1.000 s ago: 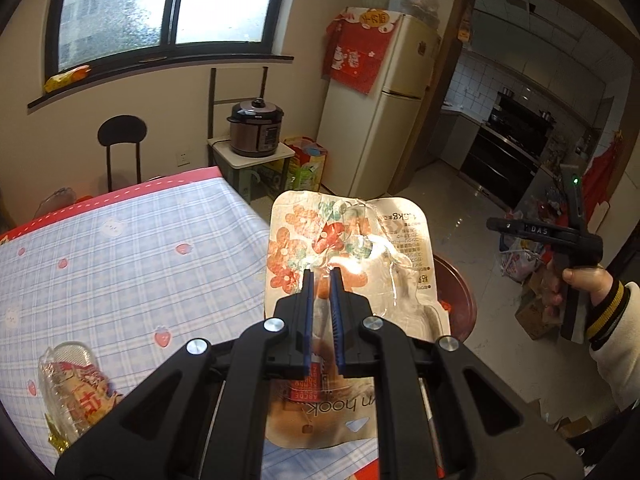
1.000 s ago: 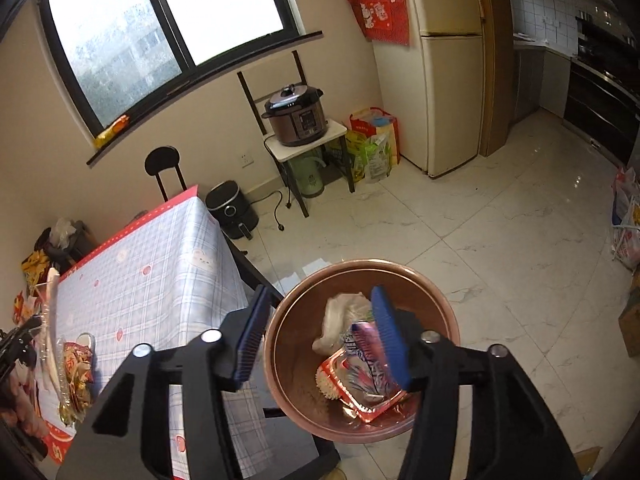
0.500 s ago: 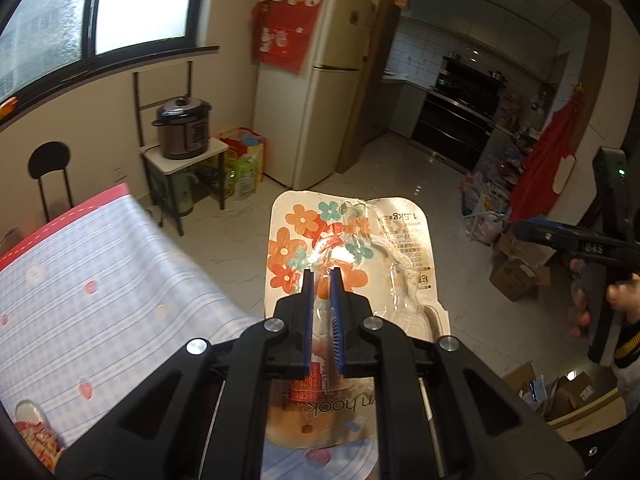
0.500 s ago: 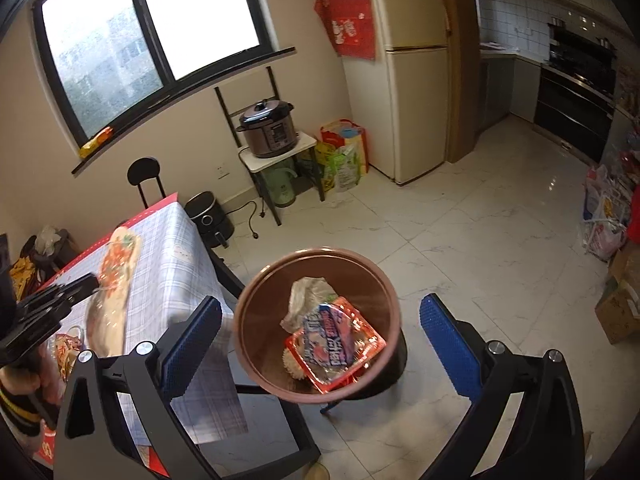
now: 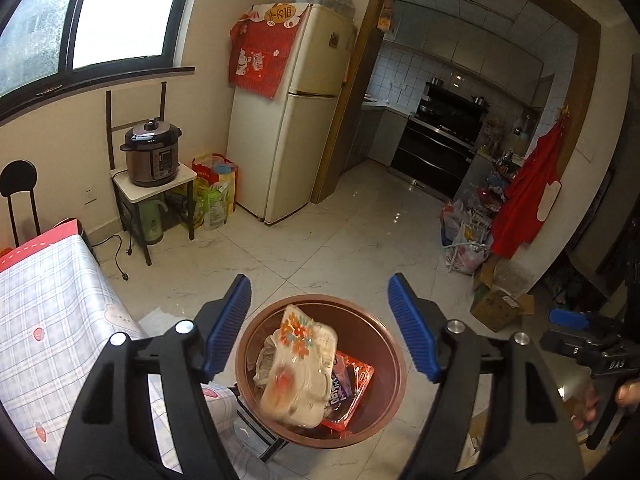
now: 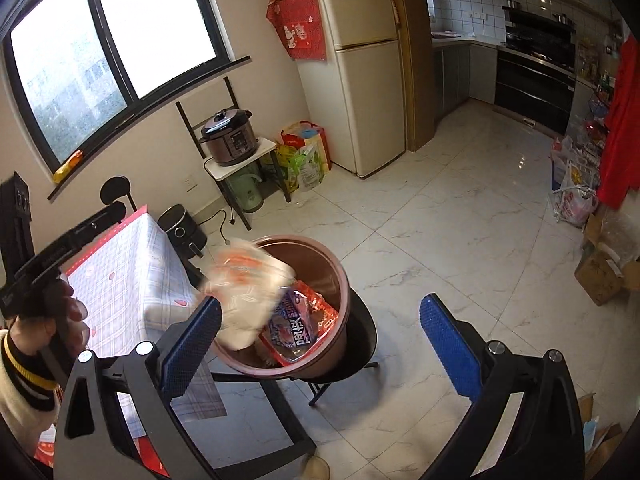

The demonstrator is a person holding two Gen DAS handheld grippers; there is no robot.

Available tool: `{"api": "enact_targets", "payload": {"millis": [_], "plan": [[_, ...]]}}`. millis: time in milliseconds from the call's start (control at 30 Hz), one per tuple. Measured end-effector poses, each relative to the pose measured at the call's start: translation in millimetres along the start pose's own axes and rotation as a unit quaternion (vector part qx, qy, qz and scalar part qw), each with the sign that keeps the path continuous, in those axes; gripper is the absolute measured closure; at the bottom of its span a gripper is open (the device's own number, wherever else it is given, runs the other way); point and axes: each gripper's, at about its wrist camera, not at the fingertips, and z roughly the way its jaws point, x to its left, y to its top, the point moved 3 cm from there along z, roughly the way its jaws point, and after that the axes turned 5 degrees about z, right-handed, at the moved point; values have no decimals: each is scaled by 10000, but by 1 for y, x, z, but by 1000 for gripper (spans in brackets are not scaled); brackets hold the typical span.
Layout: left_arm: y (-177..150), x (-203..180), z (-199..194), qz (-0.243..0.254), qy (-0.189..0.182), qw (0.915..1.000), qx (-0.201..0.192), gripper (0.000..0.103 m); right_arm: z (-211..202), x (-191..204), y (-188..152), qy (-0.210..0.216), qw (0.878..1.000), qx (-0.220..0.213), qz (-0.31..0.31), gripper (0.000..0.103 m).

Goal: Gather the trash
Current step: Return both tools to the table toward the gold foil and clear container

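- The brown bin point(image 5: 394, 354) sits on a dark stool point(image 6: 362, 344) just beside the corner of the checked tablecloth table point(image 5: 52, 300); pale tiled floor point(image 6: 460, 232) lies open toward the fridge point(image 5: 296, 120).
- The flowered wrapper point(image 5: 298, 368), blurred, is at the bin's mouth over a red snack packet point(image 5: 352, 390); neither gripper touches it.
- The left gripper point(image 5: 320, 324) hangs above the bin pointing down, its blue pads spread wide either side of the rim.
- The right gripper point(image 6: 320, 340) is beside the bin, jaws wide apart and holding nothing.
- The left hand point(image 6: 60, 312), in a striped cuff, grips its handle over the table edge.
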Motion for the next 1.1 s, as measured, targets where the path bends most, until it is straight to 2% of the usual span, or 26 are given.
{"api": "enact_targets", "payload": {"millis": [33,67,167,267,467,633,933,1100], "plan": [[0,2,-3,8,39,10000,6,17,-1,2,-1,14,10000,-3,5,5],[0,6,-7,-4,81,10000,-5,13,-1,4,-1,36,10000,-6,7,5],[-2,17,-23,-86,123,9999,-21,10,-2,10,-3,79,10000,-7,-27,5],[-5,31,-44,-165,322,9993,-37,7,1,21,-3,147,9999,27,-80,5],[-17,71,-93,-372,899,9953,20,6,8,56,-2,343,9989,70,-318,5],[-33,110,-147,-597,1434,9879,23,6,12,95,-4,588,9973,107,-416,5],[-90,197,-285,-1212,2380,9636,-82,6,10,208,-34,1051,9895,352,-922,5],[-139,254,-366,-1733,2914,9407,-105,6,8,275,-58,1227,9829,507,-1274,5]]}}
